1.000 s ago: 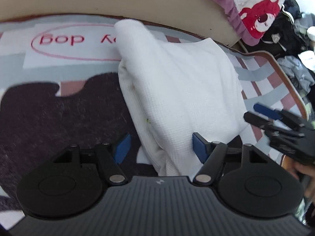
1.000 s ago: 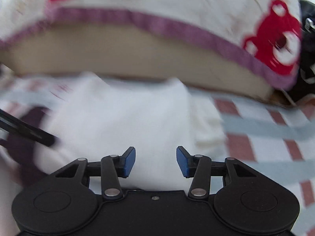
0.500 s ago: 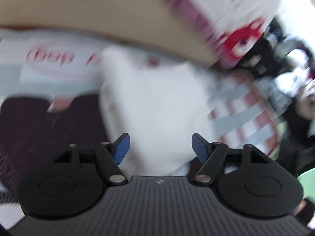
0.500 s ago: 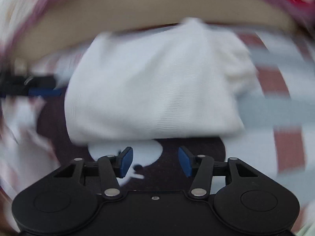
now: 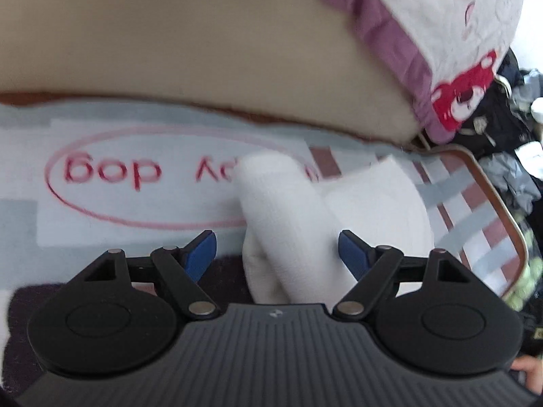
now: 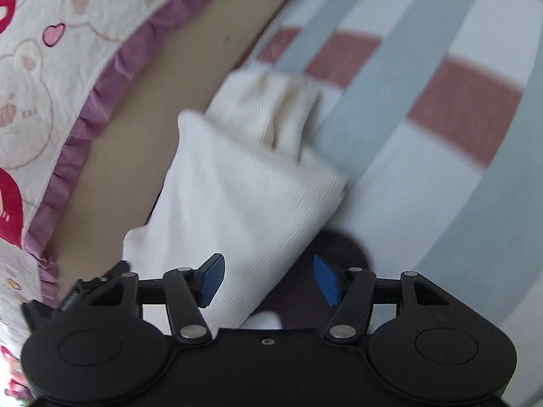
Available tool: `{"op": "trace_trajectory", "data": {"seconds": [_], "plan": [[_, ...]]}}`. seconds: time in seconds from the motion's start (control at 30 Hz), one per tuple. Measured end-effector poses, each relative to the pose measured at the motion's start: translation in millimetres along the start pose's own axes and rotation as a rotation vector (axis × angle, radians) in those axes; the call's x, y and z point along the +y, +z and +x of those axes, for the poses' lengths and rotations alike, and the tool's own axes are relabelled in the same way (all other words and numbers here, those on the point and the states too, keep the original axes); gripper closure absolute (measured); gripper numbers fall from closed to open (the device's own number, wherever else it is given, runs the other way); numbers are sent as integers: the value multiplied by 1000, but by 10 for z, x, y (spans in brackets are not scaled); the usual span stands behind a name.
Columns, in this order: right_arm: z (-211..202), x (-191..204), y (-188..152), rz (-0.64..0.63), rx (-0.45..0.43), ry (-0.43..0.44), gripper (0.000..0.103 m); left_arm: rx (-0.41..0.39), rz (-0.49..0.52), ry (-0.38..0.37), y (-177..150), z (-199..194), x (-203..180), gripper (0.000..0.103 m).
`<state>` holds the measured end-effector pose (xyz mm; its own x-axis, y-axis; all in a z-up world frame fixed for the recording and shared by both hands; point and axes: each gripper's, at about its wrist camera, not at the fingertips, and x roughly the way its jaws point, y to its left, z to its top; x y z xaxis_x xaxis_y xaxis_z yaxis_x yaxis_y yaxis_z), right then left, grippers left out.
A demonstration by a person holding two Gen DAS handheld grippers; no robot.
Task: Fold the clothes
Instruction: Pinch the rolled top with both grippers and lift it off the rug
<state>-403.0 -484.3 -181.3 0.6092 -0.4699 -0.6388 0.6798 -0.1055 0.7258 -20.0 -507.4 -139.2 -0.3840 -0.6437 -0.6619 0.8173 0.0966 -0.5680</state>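
Observation:
A white ribbed garment lies folded on the printed rug, one edge rolled into a thick ridge. My left gripper is open just above it, the ridge between the blue pads without being pressed. In the right wrist view the same garment runs diagonally from the bed's side towards the camera. My right gripper is open over its near corner, with cloth beside the left pad and dark rug under the right one. A black part of the left gripper shows at the lower left.
The beige side of a bed rises directly behind the rug, with a bear-print quilt with a purple frill hanging over it. A heap of dark clothes lies past the rug's brown edge on the right.
Both pairs of jaws have opened wider. The left camera has slid along the garment to its rolled edge. The right view has rolled, so the bed now runs diagonally, and it sits closer to the cloth.

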Motion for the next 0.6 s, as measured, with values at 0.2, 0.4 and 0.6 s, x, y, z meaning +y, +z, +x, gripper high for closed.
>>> {"op": "trace_trajectory", "data": {"seconds": [0.2, 0.4, 0.6], "plan": [[284, 52, 134, -16, -61, 16, 38, -82, 34, -54, -220, 139, -58, 4], [449, 105, 243, -49, -138, 46, 65, -85, 9, -62, -198, 224, -172, 54], [278, 569, 322, -397, -212, -50, 84, -110, 14, 7, -302, -127, -415, 76]]}}
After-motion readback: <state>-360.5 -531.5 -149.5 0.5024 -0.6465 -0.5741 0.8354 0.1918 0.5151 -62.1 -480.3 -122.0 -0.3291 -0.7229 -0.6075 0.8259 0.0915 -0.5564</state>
